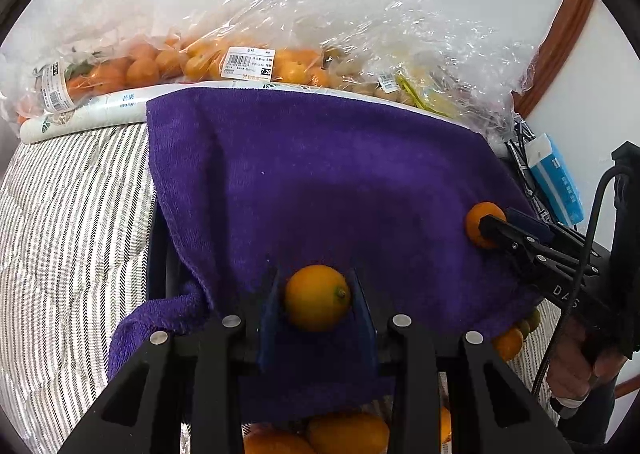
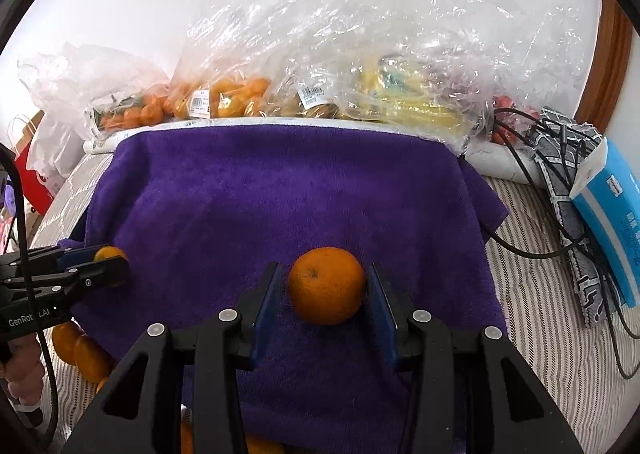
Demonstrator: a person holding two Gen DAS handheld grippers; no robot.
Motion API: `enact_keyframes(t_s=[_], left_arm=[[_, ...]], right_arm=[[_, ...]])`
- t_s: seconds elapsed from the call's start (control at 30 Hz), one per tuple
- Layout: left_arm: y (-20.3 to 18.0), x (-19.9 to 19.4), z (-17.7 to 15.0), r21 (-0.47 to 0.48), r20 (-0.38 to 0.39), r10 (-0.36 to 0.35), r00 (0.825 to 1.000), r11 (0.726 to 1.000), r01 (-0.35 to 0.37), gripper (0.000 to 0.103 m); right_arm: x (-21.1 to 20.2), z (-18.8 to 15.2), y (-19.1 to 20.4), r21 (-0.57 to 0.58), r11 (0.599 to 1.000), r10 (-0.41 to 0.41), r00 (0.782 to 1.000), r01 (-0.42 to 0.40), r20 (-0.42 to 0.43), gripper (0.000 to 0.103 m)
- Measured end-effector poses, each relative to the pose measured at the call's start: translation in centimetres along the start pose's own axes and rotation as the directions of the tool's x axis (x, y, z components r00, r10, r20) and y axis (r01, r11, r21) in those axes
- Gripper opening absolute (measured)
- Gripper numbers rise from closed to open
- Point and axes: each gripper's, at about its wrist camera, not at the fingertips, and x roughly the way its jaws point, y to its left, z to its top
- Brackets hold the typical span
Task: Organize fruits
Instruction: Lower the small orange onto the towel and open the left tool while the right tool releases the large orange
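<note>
My left gripper (image 1: 317,296) is shut on a small yellow-orange citrus fruit (image 1: 317,297) just above the purple towel (image 1: 320,174). My right gripper (image 2: 326,288) is shut on a rounder orange fruit (image 2: 326,285) over the same towel (image 2: 280,194). In the left wrist view the right gripper (image 1: 486,228) shows at the towel's right edge with its orange (image 1: 478,220). In the right wrist view the left gripper (image 2: 112,260) shows at the towel's left edge with its fruit (image 2: 108,253). Loose oranges (image 1: 348,432) lie below the towel's near edge.
Clear plastic bags of oranges (image 1: 160,62) and yellow fruit (image 2: 400,94) lie behind the towel against the wall. A blue and white box (image 2: 612,222) and black cables (image 2: 532,246) sit at right on the striped bedding (image 1: 60,234). More oranges (image 2: 80,350) lie at left.
</note>
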Motion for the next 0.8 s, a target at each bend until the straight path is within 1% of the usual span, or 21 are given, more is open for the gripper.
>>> enact_keyframes(t_s=[0.07, 0.13, 0.27, 0.4, 0.43, 0.5, 0.57, 0.63, 0.7, 0.73, 0.77, 0.8], left_arm=[[-0.1, -0.4, 0.0, 0.001, 0.002, -0.001, 1.000, 1.000, 0.001, 0.037], [-0.3, -0.8, 0.0, 0.006, 0.011, 0.010, 1.000, 1.000, -0.010, 0.045], [-0.8, -2.0, 0.0, 0.019, 0.032, 0.014, 0.999, 1.000, -0.014, 0.049], [-1.2, -3.3, -0.2, 0.025, 0.058, 0.032, 0.998, 0.999, -0.034, 0.058], [-1.3, -3.7, -0.3, 0.028, 0.064, 0.041, 0.997, 0.999, -0.043, 0.062], [-1.4, -4.5, -0.4, 0.029, 0.077, 0.055, 0.996, 0.998, -0.057, 0.066], [-1.6, -5.5, -0.7, 0.027, 0.093, 0.066, 0.994, 0.997, -0.069, 0.068], [-1.6, -6.3, -1.0, 0.018, 0.106, 0.081, 0.991, 0.996, -0.084, 0.075], [-1.7, -7.1, -1.3, 0.010, 0.118, 0.100, 0.988, 0.995, -0.102, 0.078], [-1.8, -7.5, -1.5, 0.008, 0.120, 0.115, 0.986, 0.993, -0.117, 0.079], [-1.8, -7.8, -1.8, 0.005, 0.123, 0.130, 0.984, 0.991, -0.131, 0.079], [-1.9, -8.2, -2.0, 0.003, 0.127, 0.136, 0.982, 0.990, -0.138, 0.079]], right_arm=[[-0.3, 0.0, 0.1, 0.002, 1.000, 0.001, 1.000, -0.001, 0.002, 0.044], [-0.8, 0.0, 0.1, 0.003, 1.000, -0.001, 1.000, 0.001, 0.006, 0.044], [-2.1, 0.0, 0.3, 0.001, 1.000, -0.007, 1.000, 0.007, 0.020, 0.047], [-3.6, 0.0, 0.5, 0.002, 1.000, -0.016, 0.999, 0.016, 0.035, 0.050], [-4.1, 0.0, 0.6, 0.002, 1.000, -0.020, 0.999, 0.020, 0.040, 0.052], [-5.0, 0.0, 0.7, 0.004, 1.000, -0.026, 0.998, 0.026, 0.049, 0.054], [-6.1, -0.1, 0.8, 0.009, 0.999, -0.038, 0.997, 0.038, 0.060, 0.059], [-7.1, -0.2, 1.0, 0.015, 0.999, -0.051, 0.996, 0.050, 0.068, 0.062], [-7.9, -0.3, 1.1, 0.021, 0.998, -0.053, 0.996, 0.051, 0.073, 0.063], [-8.5, -0.4, 1.2, 0.026, 0.998, -0.062, 0.995, 0.060, 0.077, 0.066], [-9.0, -0.5, 1.3, 0.029, 0.997, -0.074, 0.994, 0.072, 0.078, 0.071], [-9.5, -0.6, 1.4, 0.032, 0.996, -0.083, 0.993, 0.081, 0.081, 0.072]])
